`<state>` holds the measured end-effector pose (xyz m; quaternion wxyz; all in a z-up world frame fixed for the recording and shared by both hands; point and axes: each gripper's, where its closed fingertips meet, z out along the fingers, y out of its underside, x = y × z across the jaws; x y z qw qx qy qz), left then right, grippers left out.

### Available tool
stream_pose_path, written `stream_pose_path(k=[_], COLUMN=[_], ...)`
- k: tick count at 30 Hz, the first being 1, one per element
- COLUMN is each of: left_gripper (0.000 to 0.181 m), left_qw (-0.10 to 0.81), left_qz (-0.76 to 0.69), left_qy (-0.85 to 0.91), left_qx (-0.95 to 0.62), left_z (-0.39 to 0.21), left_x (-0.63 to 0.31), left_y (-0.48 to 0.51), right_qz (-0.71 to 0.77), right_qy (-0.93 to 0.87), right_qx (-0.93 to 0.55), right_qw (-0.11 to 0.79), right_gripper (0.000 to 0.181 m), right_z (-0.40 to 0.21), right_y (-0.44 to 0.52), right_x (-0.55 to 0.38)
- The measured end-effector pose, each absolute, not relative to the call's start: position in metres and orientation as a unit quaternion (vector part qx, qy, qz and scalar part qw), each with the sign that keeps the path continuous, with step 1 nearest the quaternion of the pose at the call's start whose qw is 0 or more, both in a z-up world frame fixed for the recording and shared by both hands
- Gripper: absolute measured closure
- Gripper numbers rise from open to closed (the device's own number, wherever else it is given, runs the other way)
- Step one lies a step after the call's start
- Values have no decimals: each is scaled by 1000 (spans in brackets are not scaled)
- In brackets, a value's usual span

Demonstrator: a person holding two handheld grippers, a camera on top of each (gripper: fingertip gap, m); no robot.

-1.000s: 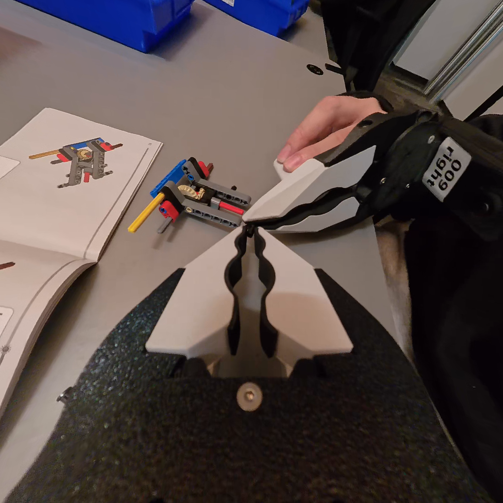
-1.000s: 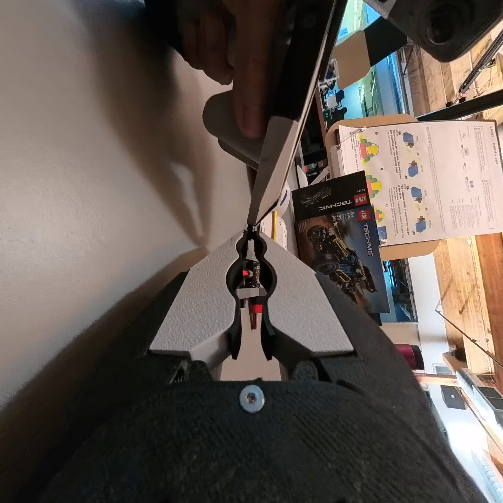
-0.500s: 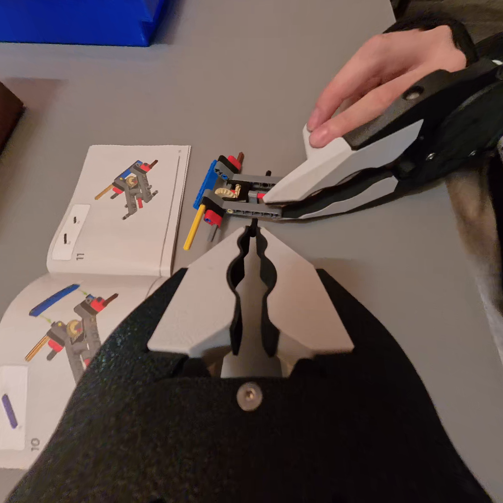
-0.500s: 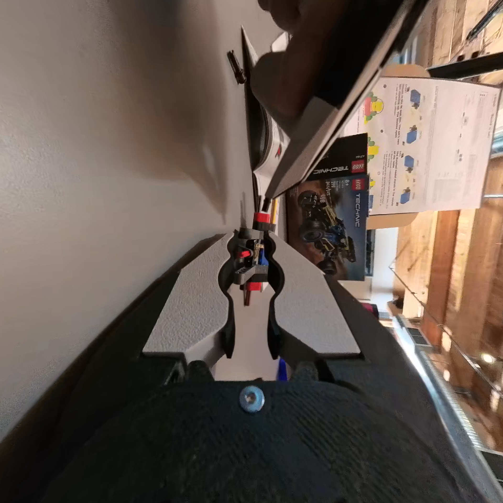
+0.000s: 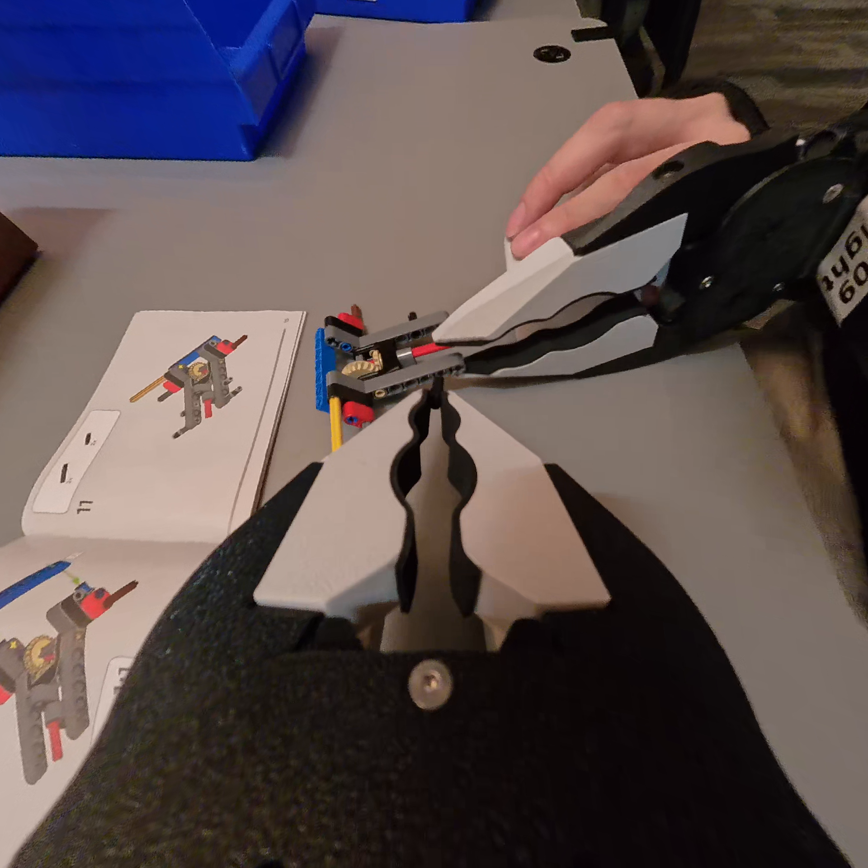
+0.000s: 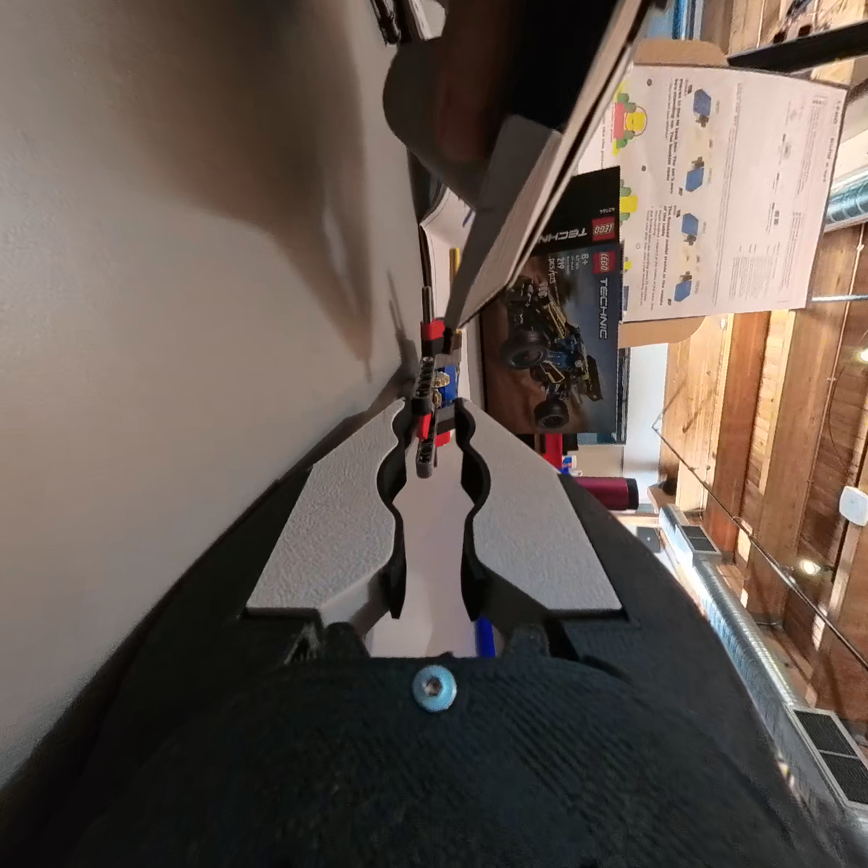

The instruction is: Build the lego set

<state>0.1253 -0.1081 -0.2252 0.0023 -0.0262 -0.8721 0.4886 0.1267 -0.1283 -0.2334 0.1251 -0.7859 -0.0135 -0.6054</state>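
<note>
A partly built grey, red and blue lego assembly [image 5: 375, 361] is lying mid-desk [image 5: 422, 164], just right of an open paper instruction booklet [image 5: 164, 422]; blue plastic bins [image 5: 131, 80] are sitting along the desk's far left edge.

Both tongs share one build: pale grey wedge-shaped fingers [image 5: 338, 512] with wavy black inner pads, on a rough black body with a silver screw [image 5: 430, 683]. The right tongs [image 5: 451, 350] carry a white label; a dark sleeve [image 5: 747, 108] covers the wrist.

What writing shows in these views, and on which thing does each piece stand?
Wording not copied; bearers only.
Instruction booklet: page number, readable.
White label on right gripper: partly cut off.
Lego set box: brand marks and numbers, readable.
White sheet behind it: print too small.
</note>
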Motion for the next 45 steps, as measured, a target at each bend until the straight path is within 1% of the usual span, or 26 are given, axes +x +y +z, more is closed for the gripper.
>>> stream_pose_path(k=[4, 8, 10, 15, 18, 27, 36, 39, 43, 45], left_gripper=[180, 180, 180, 180, 180, 180, 180, 180, 180, 180], left_qw=[-11, -1, 4, 21, 36, 39, 25, 37, 56, 32], left_qz=[483, 474, 469, 471, 472, 477, 485, 495, 516, 511], left_qy=[-875, -880, -882, -879, -877, -870, -868, -861, -847, -854], left_qx=[-3, 26, 39, 70, 88, 116, 102, 110, 117, 91], left_z=[-226, -232, -235, -235, -235, -234, -231, -227, -217, -215], left_x=[128, 126, 126, 130, 131, 137, 141, 141, 143, 144], left_y=[-109, -112, -113, -114, -115, -118, -123, -125, -128, -129], right_qz=[-609, -609, -607, -593, -590, -560, -536, -538, -524, -512], right_qy=[-30, -47, -54, -65, -59, 12, 59, 63, 89, 97], right_qx=[-781, -779, -780, -789, -793, -802, -805, -800, -787, -787], right_qw=[131, 140, 140, 145, 138, 205, 247, 259, 313, 330], right_gripper=[164, 162, 164, 175, 175, 175, 175, 175, 175, 175], right_z=[-232, -231, -232, -237, -238, -234, -231, -227, -215, -214], right_y=[-125, -121, -120, -118, -120, -121, -126, -128, -131, -131], right_x=[127, 130, 131, 131, 134, 137, 140, 141, 142, 142])
